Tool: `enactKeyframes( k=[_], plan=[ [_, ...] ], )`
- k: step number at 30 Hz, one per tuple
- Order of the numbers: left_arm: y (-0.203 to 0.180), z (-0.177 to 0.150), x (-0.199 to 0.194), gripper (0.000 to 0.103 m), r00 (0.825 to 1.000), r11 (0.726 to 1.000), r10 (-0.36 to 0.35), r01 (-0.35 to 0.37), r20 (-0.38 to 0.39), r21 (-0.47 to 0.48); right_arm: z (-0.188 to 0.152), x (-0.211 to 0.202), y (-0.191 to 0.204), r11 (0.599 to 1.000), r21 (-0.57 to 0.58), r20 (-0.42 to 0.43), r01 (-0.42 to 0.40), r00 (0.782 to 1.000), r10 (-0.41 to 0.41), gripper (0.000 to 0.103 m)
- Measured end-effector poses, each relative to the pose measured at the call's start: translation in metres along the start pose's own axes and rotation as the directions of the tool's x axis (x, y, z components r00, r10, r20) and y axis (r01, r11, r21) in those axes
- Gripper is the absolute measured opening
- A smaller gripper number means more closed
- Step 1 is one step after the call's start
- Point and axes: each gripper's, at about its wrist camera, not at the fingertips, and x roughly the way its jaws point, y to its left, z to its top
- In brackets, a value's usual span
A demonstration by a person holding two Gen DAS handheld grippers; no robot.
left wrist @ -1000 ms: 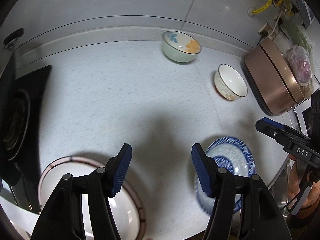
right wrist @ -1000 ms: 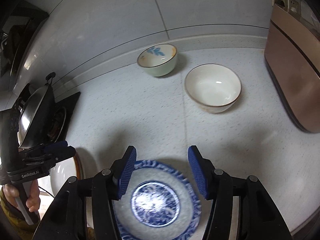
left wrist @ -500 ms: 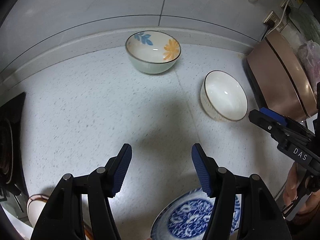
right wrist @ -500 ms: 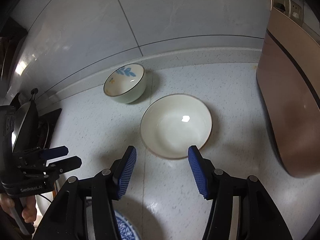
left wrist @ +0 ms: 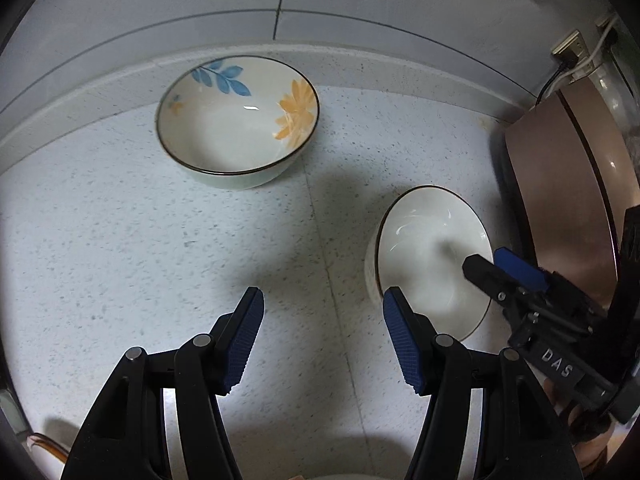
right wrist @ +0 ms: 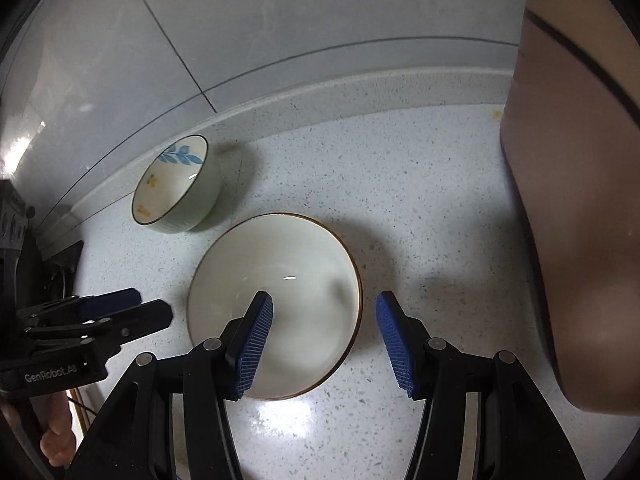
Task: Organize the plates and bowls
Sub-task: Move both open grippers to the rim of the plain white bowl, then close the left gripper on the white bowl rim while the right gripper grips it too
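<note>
Right wrist: white bowl [right wrist: 280, 304] under spread fingers [right wrist: 256, 336], right rim between them.

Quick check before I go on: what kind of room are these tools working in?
Most likely a home kitchen. The bowls sit on a speckled countertop backed by a tiled wall. A flowered bowl and a plain white bowl are out, with a copper-coloured appliance near wall outlets.

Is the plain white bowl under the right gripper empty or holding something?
Empty: the white bowl shows only bare glazed interior, upright on the counter, with the open right gripper straddling its rim.
</note>
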Motion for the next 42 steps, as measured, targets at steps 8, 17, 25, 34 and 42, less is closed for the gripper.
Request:
enactKeyframes(
  k=[8, 17, 25, 34, 42],
  plan=[
    [-0.007, 0.007, 0.025, 0.056, 0.999, 1.0, -0.007, 0.007, -0.046, 0.003, 0.007, 0.028, -0.01, 0.999, 0.024, -0.039, -0.024, 0.999, 0.024, 0.055],
    [-0.017, 0.018, 0.036, 0.056, 0.998, 1.0, -0.007, 0.007, -0.064, -0.003, 0.01, 0.04, -0.016, 0.998, 0.028, -0.083, -0.057, 0.995, 0.059, 0.045],
    [-0.025, 0.02, 0.048, 0.042, 0.995, 0.999, -0.026, 0.024, -0.097, -0.02, 0.011, 0.052, -0.027, 0.993, 0.081, -0.108, -0.088, 0.989, 0.096, 0.032],
    [-0.025, 0.021, 0.046, 0.009, 0.992, 0.998, -0.068, 0.067, -0.103, -0.015, 0.01, 0.052, -0.027, 0.992, 0.088, -0.115, -0.09, 0.988, 0.1, 0.018],
    [-0.018, 0.015, 0.038, 0.007, 0.99, 0.996, -0.086, 0.084, -0.11, -0.022, 0.005, 0.051, -0.022, 0.992, 0.11, -0.135, -0.064, 0.988, 0.079, 0.012]
  ],
)
